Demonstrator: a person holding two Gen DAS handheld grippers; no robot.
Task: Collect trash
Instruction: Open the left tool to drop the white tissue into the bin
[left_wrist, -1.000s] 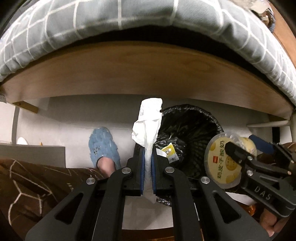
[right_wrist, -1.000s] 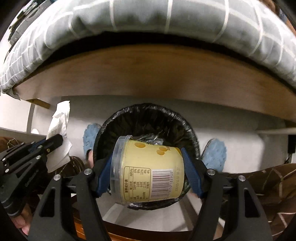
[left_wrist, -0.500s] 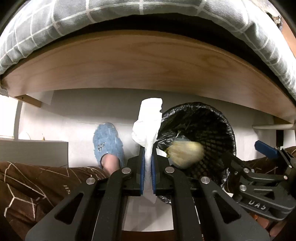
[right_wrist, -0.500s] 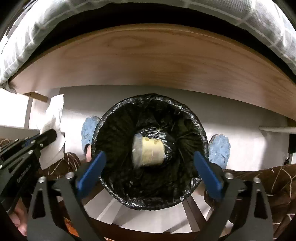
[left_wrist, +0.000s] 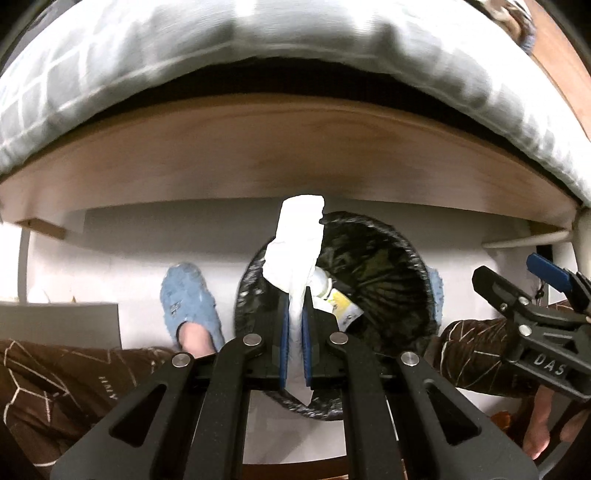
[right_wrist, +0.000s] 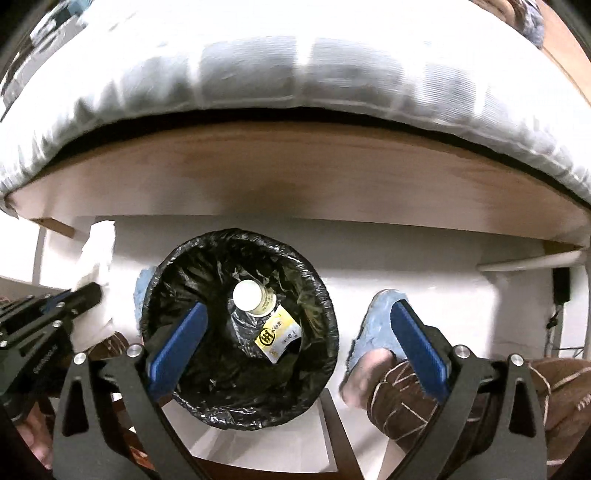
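My left gripper (left_wrist: 294, 325) is shut on a crumpled white tissue (left_wrist: 295, 240), which sticks up beyond its blue pads above the left rim of a bin lined with a black bag (left_wrist: 391, 273). In the right wrist view the bin (right_wrist: 328, 314) lies below my right gripper (right_wrist: 295, 310), whose jaws stand wide open with nothing between them. A yellow yoghurt cup (right_wrist: 253, 297) and a yellow wrapper (right_wrist: 277, 336) lie at the bottom of the bin. The left gripper (right_wrist: 88, 291) with its tissue (right_wrist: 94, 266) shows at that view's left edge, and the right gripper (left_wrist: 506, 266) at the far right of the left wrist view.
A bed with a grey checked quilt (right_wrist: 295, 74) and a wooden side board (right_wrist: 295, 177) overhangs the white floor behind the bin. A person's feet in blue slippers (left_wrist: 186, 299) (right_wrist: 376, 325) and brown patterned trouser legs (left_wrist: 74, 380) flank the bin. A white rail (right_wrist: 532, 260) runs at the right.
The right gripper opened and the yoghurt cup dropped from it into the bin. The left gripper, still holding the tissue, shifted so the bin lies more directly ahead.
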